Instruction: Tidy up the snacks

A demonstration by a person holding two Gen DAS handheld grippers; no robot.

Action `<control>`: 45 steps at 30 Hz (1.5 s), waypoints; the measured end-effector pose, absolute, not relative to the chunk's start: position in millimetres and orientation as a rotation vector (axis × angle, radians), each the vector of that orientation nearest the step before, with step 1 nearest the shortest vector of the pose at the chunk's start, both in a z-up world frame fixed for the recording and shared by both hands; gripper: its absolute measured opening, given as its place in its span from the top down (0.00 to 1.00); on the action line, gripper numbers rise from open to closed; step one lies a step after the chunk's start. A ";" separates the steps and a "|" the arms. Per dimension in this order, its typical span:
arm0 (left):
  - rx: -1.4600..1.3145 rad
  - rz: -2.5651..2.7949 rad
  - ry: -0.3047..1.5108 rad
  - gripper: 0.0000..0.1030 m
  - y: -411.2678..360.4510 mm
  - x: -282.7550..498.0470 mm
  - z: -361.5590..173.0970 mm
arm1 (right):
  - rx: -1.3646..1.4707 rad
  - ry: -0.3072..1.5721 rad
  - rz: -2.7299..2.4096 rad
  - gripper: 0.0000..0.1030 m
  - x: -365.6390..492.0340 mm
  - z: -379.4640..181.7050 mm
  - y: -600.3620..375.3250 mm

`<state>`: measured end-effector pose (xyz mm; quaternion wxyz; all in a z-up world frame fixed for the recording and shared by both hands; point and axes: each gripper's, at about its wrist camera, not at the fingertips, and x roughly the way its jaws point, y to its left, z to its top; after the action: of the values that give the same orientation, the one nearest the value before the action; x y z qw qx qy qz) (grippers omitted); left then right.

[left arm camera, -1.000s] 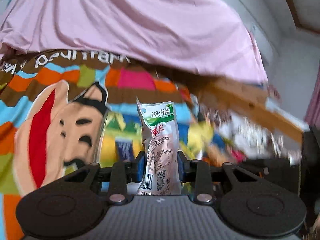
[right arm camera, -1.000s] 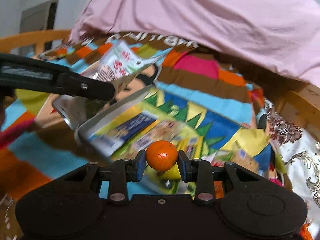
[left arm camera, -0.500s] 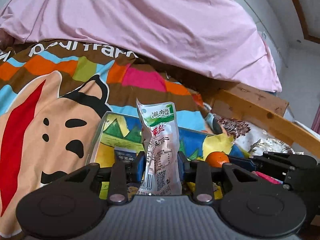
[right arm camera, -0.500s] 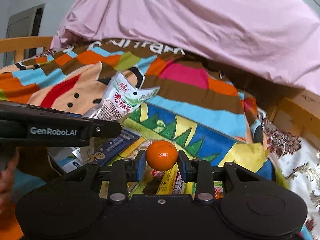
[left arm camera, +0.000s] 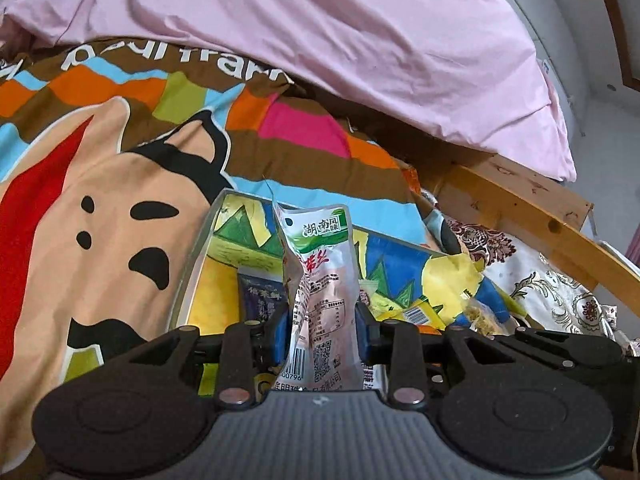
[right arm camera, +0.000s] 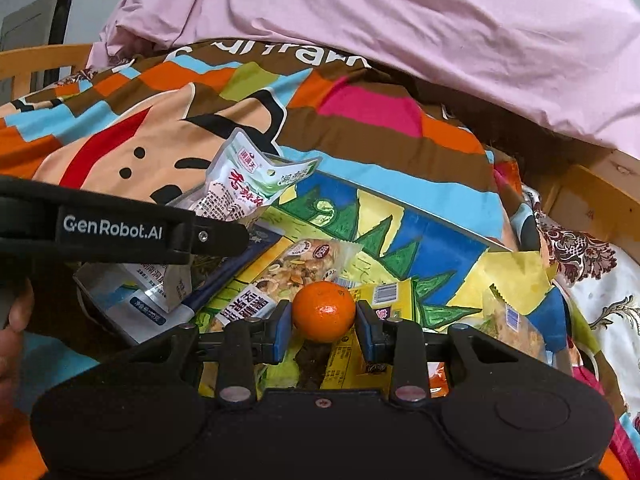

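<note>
My left gripper [left arm camera: 322,334] is shut on an upright white and green snack packet [left arm camera: 320,280]. It hangs over the near left part of a colourful open box [left arm camera: 200,256] that lies on the bed. My right gripper [right arm camera: 323,330] is shut on a small orange mandarin [right arm camera: 323,311], held just above the snacks in the same box [right arm camera: 432,236]. In the right wrist view the left gripper's black body [right arm camera: 120,232] crosses from the left with its packet [right arm camera: 248,188] sticking up. Several packets lie inside the box, among them a nut bar packet [right arm camera: 296,264] and a yellow packet [right arm camera: 384,296].
A bright cartoon blanket [left arm camera: 100,200] covers the bed around the box. A pink quilt [left arm camera: 320,40] is heaped behind it. A wooden bed rail [left arm camera: 540,216] runs along the right, with patterned white cloth [left arm camera: 560,304] beside it. A hand [right arm camera: 12,320] shows at the left edge.
Both grippers have come down and closer to the box, each keeping its grip. In the right wrist view the left gripper and its packet have sunk toward the box's left corner.
</note>
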<state>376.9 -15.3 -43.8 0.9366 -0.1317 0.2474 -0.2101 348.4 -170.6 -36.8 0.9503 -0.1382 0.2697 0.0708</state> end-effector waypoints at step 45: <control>-0.263 -0.348 0.499 0.13 -9.9 377.4 -36.8 | -0.256 0.523 0.170 0.33 342.9 -33.7 -176.9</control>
<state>377.4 -9.9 -36.8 0.9456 -0.1289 0.2451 -0.1706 342.9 -176.9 -33.7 0.9543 -0.1260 0.2577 0.0837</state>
